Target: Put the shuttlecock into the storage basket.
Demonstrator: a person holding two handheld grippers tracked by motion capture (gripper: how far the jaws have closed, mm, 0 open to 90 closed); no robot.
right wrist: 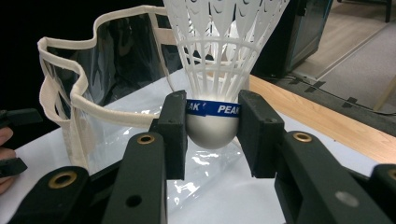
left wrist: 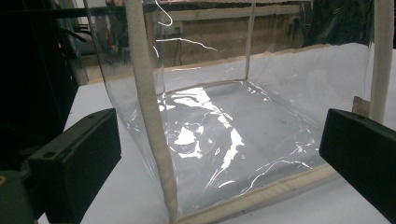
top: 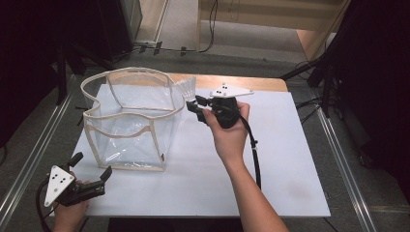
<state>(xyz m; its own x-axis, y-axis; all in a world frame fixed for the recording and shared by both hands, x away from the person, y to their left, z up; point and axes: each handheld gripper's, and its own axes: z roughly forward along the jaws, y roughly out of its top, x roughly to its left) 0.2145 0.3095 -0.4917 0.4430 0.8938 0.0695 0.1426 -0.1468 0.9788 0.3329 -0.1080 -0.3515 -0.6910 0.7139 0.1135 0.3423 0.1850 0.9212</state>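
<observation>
Right tongs (right wrist: 212, 130) clamp the shuttlecock (right wrist: 219, 70) beside the bag's (top: 130, 121) rim.

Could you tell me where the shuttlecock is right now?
The shuttlecock is clamped by its base in the right gripper, beside the clear bag's right rim.

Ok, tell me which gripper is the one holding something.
The right gripper: its jaws clamp the shuttlecock at its cork. The left gripper stands open, empty.

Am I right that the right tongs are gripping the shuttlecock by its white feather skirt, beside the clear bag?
Not quite. The right tongs grip the shuttlecock by its rounded head, at the blue band, with the skirt free above; the right gripper view shows it. It is beside the clear bag.
</observation>
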